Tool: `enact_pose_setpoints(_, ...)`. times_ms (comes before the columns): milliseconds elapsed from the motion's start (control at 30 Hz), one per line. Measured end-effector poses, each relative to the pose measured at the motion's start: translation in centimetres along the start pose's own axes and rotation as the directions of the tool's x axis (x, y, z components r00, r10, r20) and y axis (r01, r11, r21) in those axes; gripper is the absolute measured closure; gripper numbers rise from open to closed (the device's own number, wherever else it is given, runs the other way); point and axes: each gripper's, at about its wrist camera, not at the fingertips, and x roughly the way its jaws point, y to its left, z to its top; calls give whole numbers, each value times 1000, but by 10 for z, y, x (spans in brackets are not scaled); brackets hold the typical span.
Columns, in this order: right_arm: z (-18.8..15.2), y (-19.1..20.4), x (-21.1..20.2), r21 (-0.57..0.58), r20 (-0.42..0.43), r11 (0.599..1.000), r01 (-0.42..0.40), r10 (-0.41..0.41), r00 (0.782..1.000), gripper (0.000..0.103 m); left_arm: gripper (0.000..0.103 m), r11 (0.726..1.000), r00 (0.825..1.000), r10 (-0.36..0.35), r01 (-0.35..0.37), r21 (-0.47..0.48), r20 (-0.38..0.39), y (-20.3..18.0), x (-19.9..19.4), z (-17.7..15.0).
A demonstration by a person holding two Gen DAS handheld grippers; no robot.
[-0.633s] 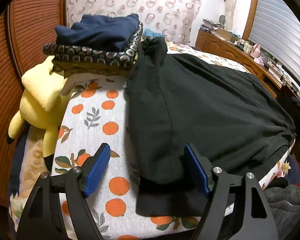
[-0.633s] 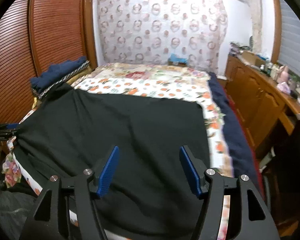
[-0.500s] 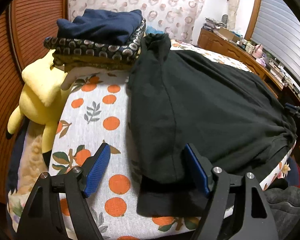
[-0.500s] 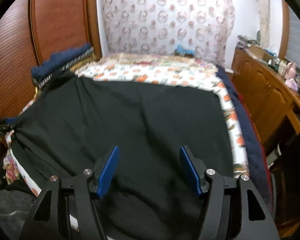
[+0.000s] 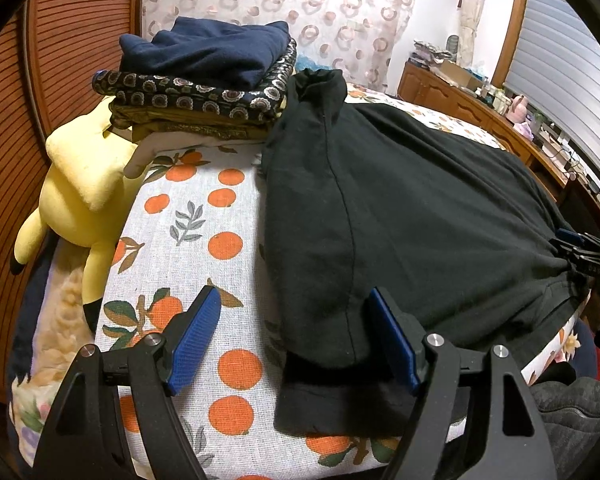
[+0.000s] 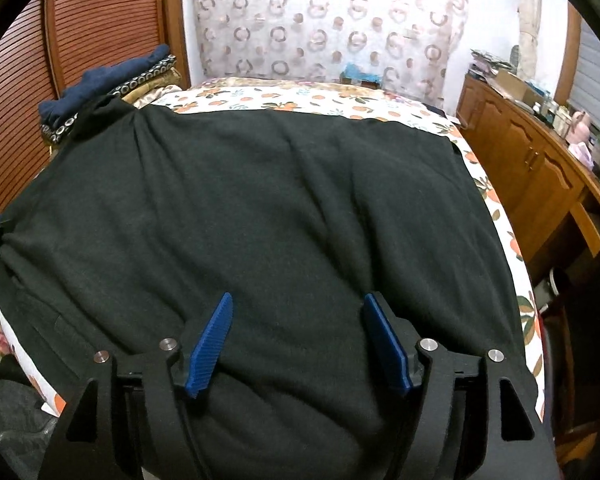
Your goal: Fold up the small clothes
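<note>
A bed [image 5: 188, 208] covered in a white sheet printed with oranges and leaves fills most of what I see. Behind its far end hangs a pale curtain [image 6: 320, 24] patterned with rings, and slatted wooden doors [image 5: 60, 40] run along the left side. A wooden dresser [image 6: 540, 160] crowded with small items stands along the right.

Spread flat over the bed lies the garment I am folding, a black top [image 6: 260, 200]. It covers the near and middle part of the bed, with one sleeve [image 5: 320, 96] reaching toward the far left corner. Its hem [image 5: 340, 404] hangs at the near edge of the mattress.

At the far left corner sits a stack of folded clothes [image 5: 204, 80], a navy piece on top, a dark patterned one under it, and mustard fabric below. The sleeve's cuff touches the right side of this stack. A yellow plush toy [image 5: 80, 184] is wedged just left of the stack, between bed and doors.

My left gripper [image 5: 296, 340] hangs over the near left corner of the top; its jaws are spread, with one blue pad above the sheet and the other above the black cloth, nothing pinched. My right gripper [image 6: 300, 340] hovers above the near middle of the top, its jaws having just been opening, now spread with only the cloth lying below them.
</note>
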Motion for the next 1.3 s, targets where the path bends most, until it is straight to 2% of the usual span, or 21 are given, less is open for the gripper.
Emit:
enact_pose_setpoints(300,7,3,1,53,-38,998,44,-42,998,27,27,999,999,-27,27,-29,24,1,-2,-2)
enact_pose_setpoints(333,6,3,1,47,-34,998,44,-42,999,27,31,999,999,-33,34,-31,27,0,-2,-2)
enact_pose_setpoints(400,5,2,0,37,-17,999,39,-39,999,27,48,998,999,-44,45,-36,28,0,-2,-2)
enact_pose_setpoints(500,2,0,0,42,-5,998,41,-41,999,26,58,990,993,-121,121,-67,10,0,-1,2)
enact_pose_setpoints(533,1,0,0,43,-5,998,43,-43,999,26,60,990,992,-125,125,-69,6,-1,0,3)
enact_pose_setpoints(600,1,-1,0,48,-7,998,47,-46,999,25,77,992,994,-114,113,-55,-4,-5,3,5)
enact_pose_setpoints(633,1,-2,0,50,-8,998,47,-47,999,24,82,992,993,-114,114,-48,-7,-7,4,6)
enact_pose_setpoints(667,1,-2,0,50,-8,998,48,-48,999,23,91,991,992,-125,125,-43,-8,-8,5,7)
enact_pose_setpoints(700,0,-4,0,51,-7,998,47,-47,999,22,94,990,990,-139,138,-40,-9,-10,6,8)
enact_pose_setpoints(800,-5,-5,-1,42,31,998,41,-42,999,21,97,987,987,-161,161,-10,13,-20,2,13)
enact_pose_setpoints(933,-8,-7,-1,28,55,999,25,-27,998,20,97,978,974,-209,208,23,85,-37,-11,30)
enact_pose_setpoints(1133,-8,-12,-4,24,46,999,-25,23,999,20,97,954,943,-294,281,101,155,-77,-21,70)
enact_pose_setpoints(1300,-11,-30,-19,48,76,999,-13,10,997,20,98,919,913,-374,341,198,162,-126,-16,104)
